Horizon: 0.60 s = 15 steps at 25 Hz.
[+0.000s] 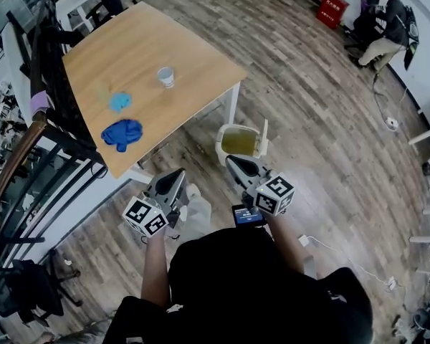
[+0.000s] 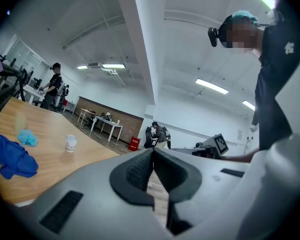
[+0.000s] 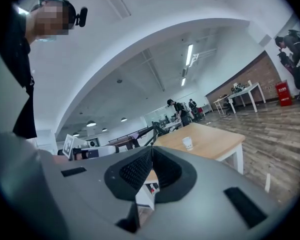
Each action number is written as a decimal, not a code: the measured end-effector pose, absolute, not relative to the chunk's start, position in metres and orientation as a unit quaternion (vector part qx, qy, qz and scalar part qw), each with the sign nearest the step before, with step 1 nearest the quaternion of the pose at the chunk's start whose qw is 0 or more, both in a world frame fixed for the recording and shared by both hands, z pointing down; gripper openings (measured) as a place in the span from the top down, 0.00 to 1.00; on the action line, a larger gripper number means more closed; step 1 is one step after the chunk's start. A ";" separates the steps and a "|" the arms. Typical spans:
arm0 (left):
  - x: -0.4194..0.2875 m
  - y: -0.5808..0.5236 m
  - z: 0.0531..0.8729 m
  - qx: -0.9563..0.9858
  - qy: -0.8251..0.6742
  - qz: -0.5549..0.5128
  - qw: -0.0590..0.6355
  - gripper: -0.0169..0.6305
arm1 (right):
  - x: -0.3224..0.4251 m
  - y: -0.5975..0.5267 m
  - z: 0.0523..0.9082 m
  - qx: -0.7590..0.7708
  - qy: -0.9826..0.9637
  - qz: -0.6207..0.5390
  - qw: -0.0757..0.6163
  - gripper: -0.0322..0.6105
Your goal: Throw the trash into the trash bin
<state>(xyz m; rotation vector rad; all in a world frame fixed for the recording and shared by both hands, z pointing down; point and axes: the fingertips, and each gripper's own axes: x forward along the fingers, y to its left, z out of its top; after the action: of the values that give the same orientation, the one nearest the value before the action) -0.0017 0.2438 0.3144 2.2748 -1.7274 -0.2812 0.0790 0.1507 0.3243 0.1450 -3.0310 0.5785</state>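
A wooden table [image 1: 193, 52] carries a white paper cup [image 1: 165, 76], a light-blue crumpled wad [image 1: 119, 102] and a dark-blue crumpled glove or cloth [image 1: 122, 134]. A white trash bin [image 1: 221, 147] with a yellowish liner stands on the floor by the table's near corner. My left gripper [image 1: 178, 172] is shut and empty, held level just short of the table's front edge. My right gripper [image 1: 233, 160], also shut and empty, sits right in front of the bin. The left gripper view shows its closed jaws [image 2: 152, 151] with the cup [image 2: 70, 143], wad [image 2: 27, 137] and blue cloth [image 2: 12, 156] beyond.
A black railing [image 1: 54, 145] runs along the table's left side. White items [image 1: 192, 208] lie on the wood floor under my left gripper. A person [image 1: 387, 20] sits far right near a red box [image 1: 333, 7]. A cable [image 1: 387, 117] trails over the floor.
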 end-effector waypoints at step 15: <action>-0.154 0.130 0.312 0.813 -0.546 -0.132 0.156 0.96 | -0.089 0.060 0.296 0.061 -0.983 0.173 0.027 0.95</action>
<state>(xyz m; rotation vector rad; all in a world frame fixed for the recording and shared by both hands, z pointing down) -0.1537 0.1302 0.3118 2.3270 -1.5636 -0.3786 -0.0893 0.0599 0.2964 0.1888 -3.0360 0.5349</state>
